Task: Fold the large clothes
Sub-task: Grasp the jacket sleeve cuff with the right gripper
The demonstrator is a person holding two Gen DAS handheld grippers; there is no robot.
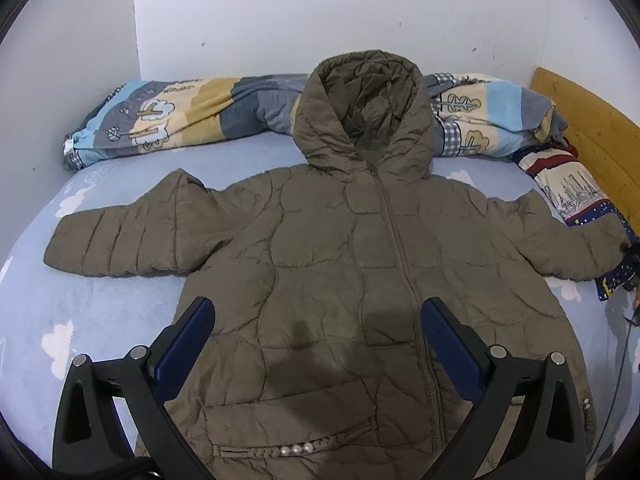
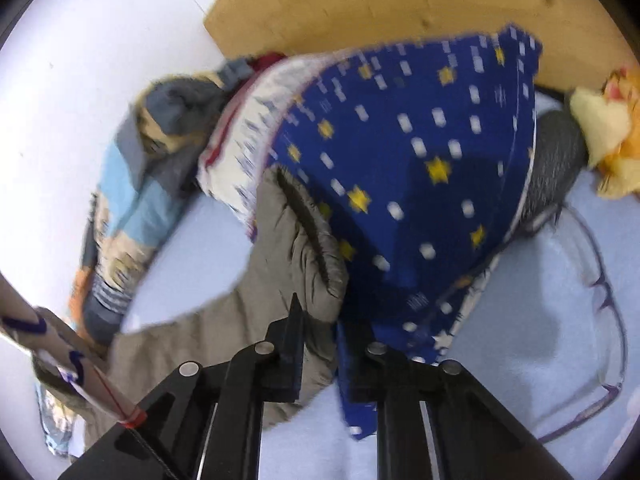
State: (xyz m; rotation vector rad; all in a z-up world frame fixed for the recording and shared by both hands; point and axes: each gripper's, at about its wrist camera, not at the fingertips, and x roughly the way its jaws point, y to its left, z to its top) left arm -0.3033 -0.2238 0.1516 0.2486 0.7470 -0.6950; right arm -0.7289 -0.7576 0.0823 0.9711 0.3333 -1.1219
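White walls are closing in a bed (image 1: pixel 48 312) dressed in a pale blue cloud-print sheet, with a rolled striped blanket (image 1: pixel 180 116) lying along the far edge and a wooden headboard (image 1: pixel 592 128) off to one side.

From the left wrist view, an olive puffer jacket (image 1: pixel 344 264) is lying face up and zipped on the bed, hood (image 1: pixel 364 112) resting against the blanket, both sleeves spread outward. The left gripper (image 1: pixel 318 312) is hovering above the jacket's lower front with its fingers (image 1: pixel 192 336) standing wide apart, gripping nothing.

From the right wrist view, blurred by motion, the right gripper (image 2: pixel 320 328) is sitting at the cuff of the sleeve (image 2: pixel 296 248), which is lying against a blue star-print pillow (image 2: pixel 408 168). Its fingers (image 2: pixel 294 332) are closing narrowly with the cuff fabric between them, apparently pinching it, though blur is making the contact hard to confirm.

I would judge the first fold is just starting: the sleeve is being taken to bring across the chest. Next, that cuff needs lifting clear of the pillow and carrying inward, while the left fingers could be pinning the body steady.
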